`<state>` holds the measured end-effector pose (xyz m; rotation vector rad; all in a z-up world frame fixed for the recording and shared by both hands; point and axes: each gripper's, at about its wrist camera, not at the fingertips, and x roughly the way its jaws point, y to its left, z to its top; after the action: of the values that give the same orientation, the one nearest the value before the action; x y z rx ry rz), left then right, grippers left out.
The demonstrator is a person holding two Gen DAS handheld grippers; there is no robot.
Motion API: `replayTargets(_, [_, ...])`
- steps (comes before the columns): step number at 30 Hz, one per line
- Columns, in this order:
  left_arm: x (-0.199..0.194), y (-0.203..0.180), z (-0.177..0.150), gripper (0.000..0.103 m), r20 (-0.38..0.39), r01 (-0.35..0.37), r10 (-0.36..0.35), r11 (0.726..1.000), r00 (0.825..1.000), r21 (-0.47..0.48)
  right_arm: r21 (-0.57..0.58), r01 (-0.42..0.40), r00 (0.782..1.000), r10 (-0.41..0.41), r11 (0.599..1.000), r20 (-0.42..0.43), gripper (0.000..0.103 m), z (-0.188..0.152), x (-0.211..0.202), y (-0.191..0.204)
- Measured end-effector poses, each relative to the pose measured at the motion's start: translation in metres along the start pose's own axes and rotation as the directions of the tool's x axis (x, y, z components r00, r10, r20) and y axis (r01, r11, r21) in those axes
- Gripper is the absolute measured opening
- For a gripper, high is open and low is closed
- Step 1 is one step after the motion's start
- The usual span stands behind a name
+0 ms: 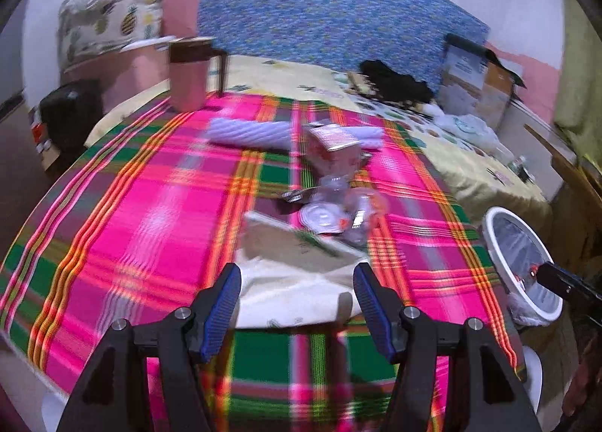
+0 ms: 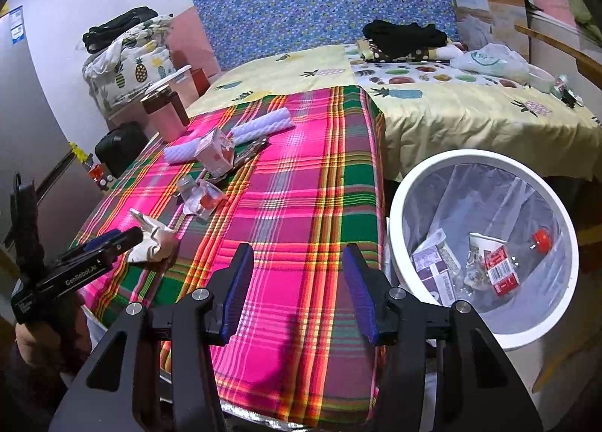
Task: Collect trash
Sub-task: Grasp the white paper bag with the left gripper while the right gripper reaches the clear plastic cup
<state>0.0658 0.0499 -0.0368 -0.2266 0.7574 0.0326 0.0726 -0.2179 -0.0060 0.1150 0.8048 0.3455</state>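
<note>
Pink plaid bench [image 2: 301, 206]: left tool [image 2: 124, 240] straddles crumpled white paper wrapper [image 2: 154, 240] unclamped, right tool [image 2: 297, 281] empty; closing off-centre risks dropping it short of white lined bin [image 2: 399, 206].

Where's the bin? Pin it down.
The bin stands on the floor off the right edge of the plaid table, in front of the bed; it fills the right wrist view's right side.

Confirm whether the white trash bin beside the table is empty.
No: the right wrist view shows the white trash bin already holding a purple-and-white carton and a red-labelled wrapper inside its clear liner.
</note>
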Motion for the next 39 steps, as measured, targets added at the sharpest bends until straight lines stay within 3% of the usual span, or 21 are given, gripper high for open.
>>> replayTargets(5, [0.000,0.019,-0.012,0.062,-0.059,-0.023,0.017,0.995,0.998,-0.099,-0.013,-0.018,1.000,0.018,1.000,-0.017,0.051,-0.001,0.007,0.006])
replayTargets(9, [0.005,0.024,-0.019,0.062,-0.113,0.047,-0.068,0.982,0.991,-0.181,-0.027,-0.026,0.999,0.025,0.999,-0.022,0.051,0.000,0.007,0.010])
replayTargets(13, [0.016,0.017,-0.016,0.062,-0.127,0.091,-0.118,0.975,0.985,-0.202,-0.032,-0.025,0.999,0.024,0.999,-0.024,0.051,0.001,0.007,0.011])
replayTargets(22, [0.033,0.014,0.010,0.062,-0.065,0.101,-0.119,0.968,0.991,-0.230,-0.034,-0.014,0.999,0.013,0.999,-0.030,0.051,0.004,0.010,0.012])
replayTargets(27, [0.039,0.021,0.022,0.059,-0.041,0.115,-0.132,0.951,0.990,-0.289,-0.035,-0.012,0.999,0.011,0.999,-0.040,0.051,0.005,0.015,0.014])
replayTargets(32, [0.051,0.025,0.032,0.030,-0.053,0.108,-0.130,0.947,0.990,-0.304,-0.044,-0.017,0.999,0.015,0.999,-0.047,0.051,0.008,0.021,0.019])
replayTargets(39, [0.048,0.025,0.037,0.015,-0.042,0.102,-0.115,0.968,0.993,-0.229,-0.055,-0.032,0.998,0.029,0.998,-0.061,0.051,0.014,0.032,0.028])
